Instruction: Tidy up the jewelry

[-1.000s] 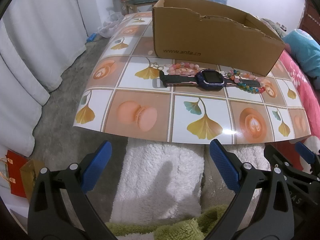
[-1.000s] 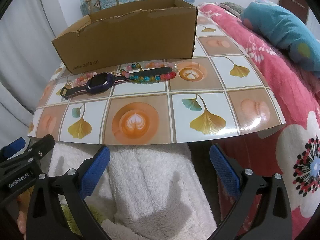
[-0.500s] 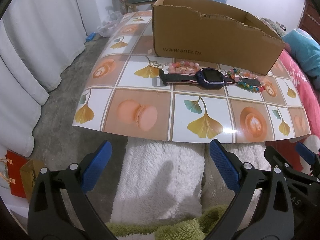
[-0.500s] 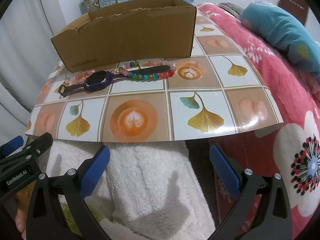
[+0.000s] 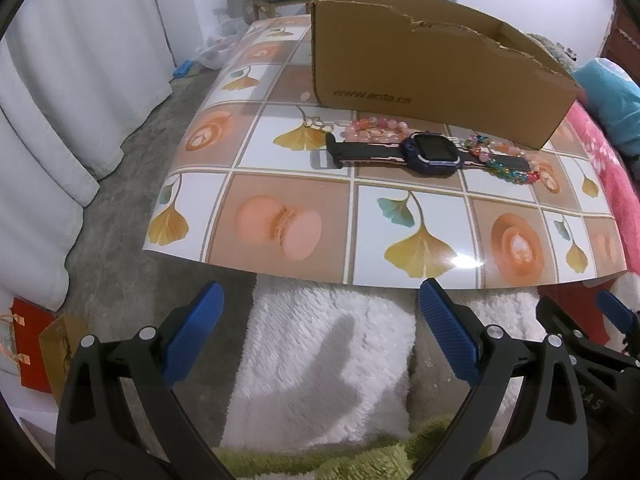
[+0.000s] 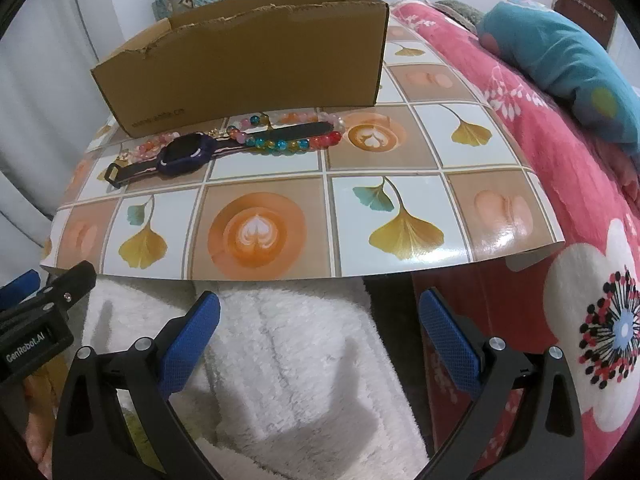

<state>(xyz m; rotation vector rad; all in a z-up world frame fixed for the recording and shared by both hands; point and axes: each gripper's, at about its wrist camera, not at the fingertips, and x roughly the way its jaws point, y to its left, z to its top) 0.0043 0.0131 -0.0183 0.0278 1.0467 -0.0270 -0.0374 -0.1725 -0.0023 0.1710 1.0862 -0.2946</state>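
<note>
A dark blue watch (image 5: 430, 155) with a black and pink strap lies on the tiled mat (image 5: 288, 184), just in front of an open cardboard box (image 5: 432, 76). A pink bead bracelet (image 5: 374, 128) lies behind its left strap, a multicoloured bead bracelet (image 5: 506, 166) at its right end. In the right wrist view I see the watch (image 6: 182, 154), the coloured bracelet (image 6: 296, 142) and the box (image 6: 248, 68). My left gripper (image 5: 320, 334) and right gripper (image 6: 320, 334) are both open and empty, below the mat's near edge.
A white fluffy towel (image 5: 332, 364) lies under both grippers. A pink floral blanket (image 6: 580, 240) and a teal pillow (image 6: 560, 60) lie to the right. White curtains (image 5: 60, 80) hang on the left, above a grey floor (image 5: 120, 216).
Both cameras have moved slightly nearer the mat, so the watch and box look a little larger. The jewelry has not moved and both grippers stay open.
</note>
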